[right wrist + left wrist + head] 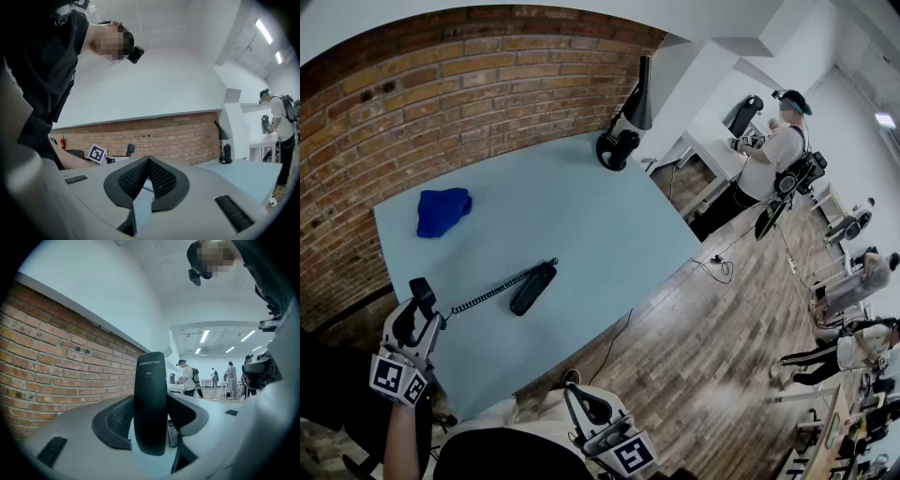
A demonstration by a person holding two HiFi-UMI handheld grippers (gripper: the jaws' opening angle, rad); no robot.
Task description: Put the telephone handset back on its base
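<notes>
In the head view, the left gripper (pixel 414 314) is at the left edge of the light blue table (pixel 581 216). Its jaws close around a black telephone handset (pixel 422 294), and only the handset's upper end shows above them. A coiled cord (pixel 492 293) runs from there across the table to the slim black base (pixel 533 287). The base lies flat near the table's middle, well apart from the handset. The right gripper (pixel 584 401) is low in the frame, off the table's near edge and partly cut off. Its jaws are hard to read here. A blue cloth (pixel 443 210) lies toward the far left, and a black desk lamp (pixel 623 131) stands at the far corner.

In the left gripper view, the handset (pixel 150 401) stands upright, pinched between the two pads. Its lower end is hidden behind the gripper's body. The base is out of sight, and a brick wall (pixel 56 376) fills the left side.

In the right gripper view, the pads are pressed together at their tips with nothing between them. A short piece of the cord (pixel 147 188) shows through the gap below them. Beyond it are the left gripper's marker cube (pixel 97 153) and the handset's top (pixel 130 150). The gripper's body hides the base.
</notes>
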